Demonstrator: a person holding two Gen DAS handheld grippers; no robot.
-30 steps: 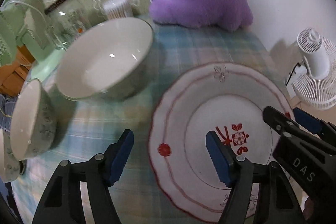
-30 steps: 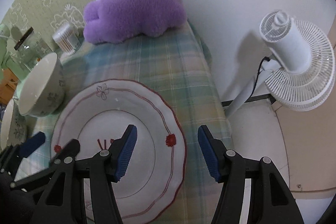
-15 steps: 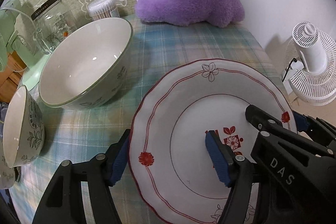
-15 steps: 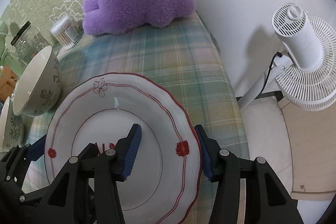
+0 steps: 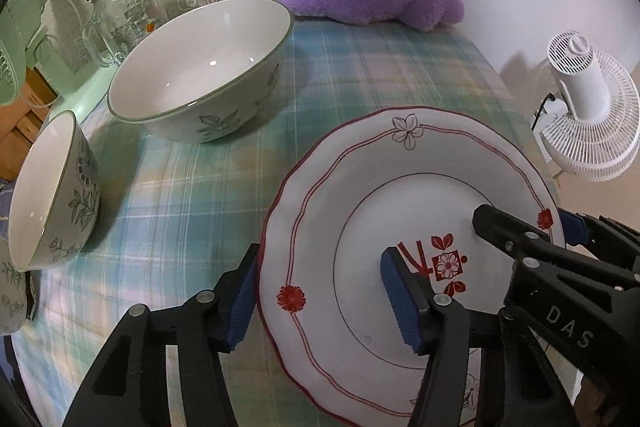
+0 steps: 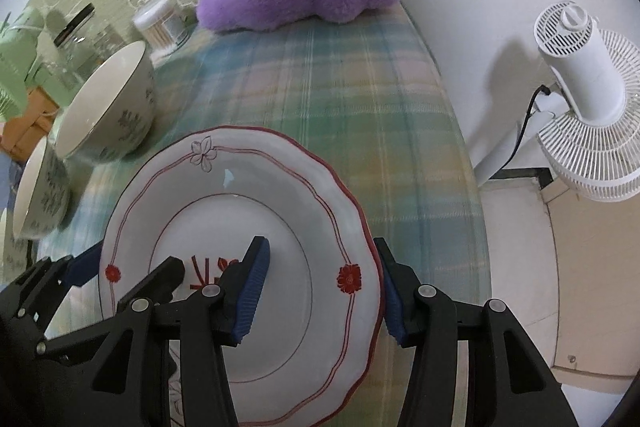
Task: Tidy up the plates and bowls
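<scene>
Both grippers advanced; jaws wide astride plate (image 5: pixel 404 187) rim, contact unclear, near edge cut off.

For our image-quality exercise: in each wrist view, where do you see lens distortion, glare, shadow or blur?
Left wrist view: dark fisheye corners; small glare spots inside the large bowl, which casts a soft shadow on the tablecloth; the plate is sharp. Right wrist view: the table edge bows outward; the fan casts a shadow on the wall; the small bowl at left is blurred.
</scene>
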